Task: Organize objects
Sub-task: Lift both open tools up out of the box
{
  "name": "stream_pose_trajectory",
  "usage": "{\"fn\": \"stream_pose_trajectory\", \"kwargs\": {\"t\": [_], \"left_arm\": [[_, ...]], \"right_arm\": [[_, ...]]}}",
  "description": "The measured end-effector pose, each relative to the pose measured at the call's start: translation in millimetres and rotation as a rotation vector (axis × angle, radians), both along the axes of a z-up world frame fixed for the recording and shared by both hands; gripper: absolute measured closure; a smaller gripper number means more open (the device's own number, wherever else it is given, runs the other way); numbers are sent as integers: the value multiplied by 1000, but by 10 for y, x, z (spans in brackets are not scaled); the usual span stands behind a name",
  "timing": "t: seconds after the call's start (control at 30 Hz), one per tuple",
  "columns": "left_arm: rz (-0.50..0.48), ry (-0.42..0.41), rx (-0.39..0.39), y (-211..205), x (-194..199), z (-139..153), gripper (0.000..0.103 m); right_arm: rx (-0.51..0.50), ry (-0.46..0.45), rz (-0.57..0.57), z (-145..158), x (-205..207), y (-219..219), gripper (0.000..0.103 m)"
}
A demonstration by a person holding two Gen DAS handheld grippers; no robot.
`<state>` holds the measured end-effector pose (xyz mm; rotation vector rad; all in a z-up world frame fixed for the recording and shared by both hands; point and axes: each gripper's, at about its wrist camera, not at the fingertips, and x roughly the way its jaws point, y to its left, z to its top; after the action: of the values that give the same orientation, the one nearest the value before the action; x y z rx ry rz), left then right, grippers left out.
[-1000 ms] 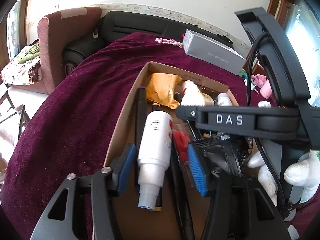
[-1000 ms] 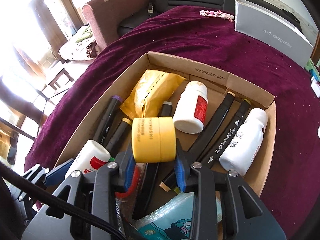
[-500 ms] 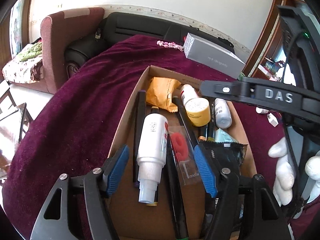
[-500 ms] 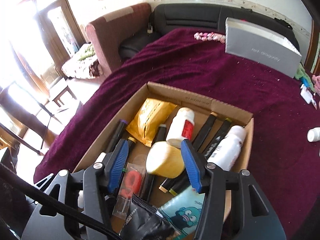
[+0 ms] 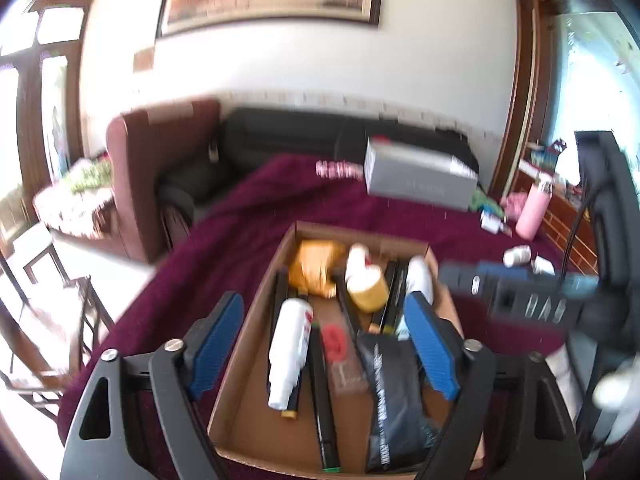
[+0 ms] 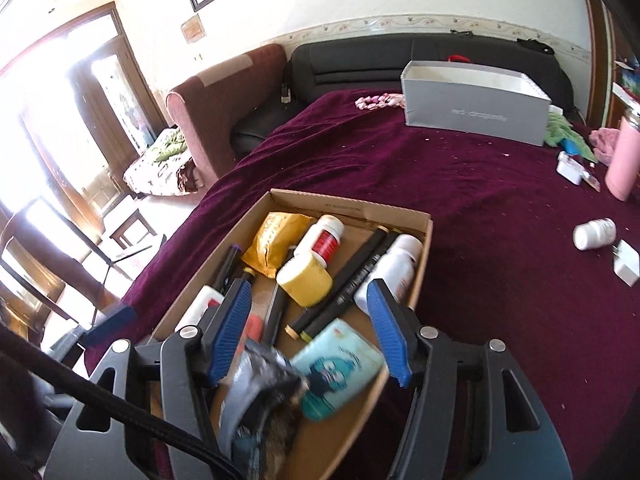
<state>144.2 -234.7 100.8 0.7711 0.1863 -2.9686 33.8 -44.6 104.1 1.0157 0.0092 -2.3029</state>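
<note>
both my grippers hang over the cardboard box [image 6: 416, 264], right gripper [image 6: 312, 332] and left gripper [image 5: 320, 348], fingers spread wide, holding nothing. i'd guess that's so i can pick what goes in next. nearest in the box: a teal packet [image 6: 340, 368] and a black pouch [image 5: 392, 392], then markers [image 6: 352, 284], white bottles [image 6: 396, 268], the yellow tape roll [image 6: 306, 282] lying on top, an orange bag [image 6: 272, 246]. farther out on the purple counter [image 6: 480, 208] sits a loose white bottle [image 6: 594, 233], then a grey box [image 6: 476, 104].
</note>
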Motion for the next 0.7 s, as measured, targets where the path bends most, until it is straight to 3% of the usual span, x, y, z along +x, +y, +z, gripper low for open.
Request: {"fn": "stream_pose_trajectory", "kwargs": {"t": [0.03,0.13,0.37,0.5,0.7], "left_arm": [[-1,26,6,21,48,55,20],[-15,63,54,48,115,153,2],[17,70,81,217,219,202,1],[74,23,109,185,221,173,2],[234,-5,10,208,225,115,1]], "right_arm": [[4,13,-4,-3,47,43,43],[27,68,-24,-6,239,138,42],[72,175,-27,4,617,213,35],[108,237,-38,0,791,215,32],[120,235,-31,-74,873,229,31]]}}
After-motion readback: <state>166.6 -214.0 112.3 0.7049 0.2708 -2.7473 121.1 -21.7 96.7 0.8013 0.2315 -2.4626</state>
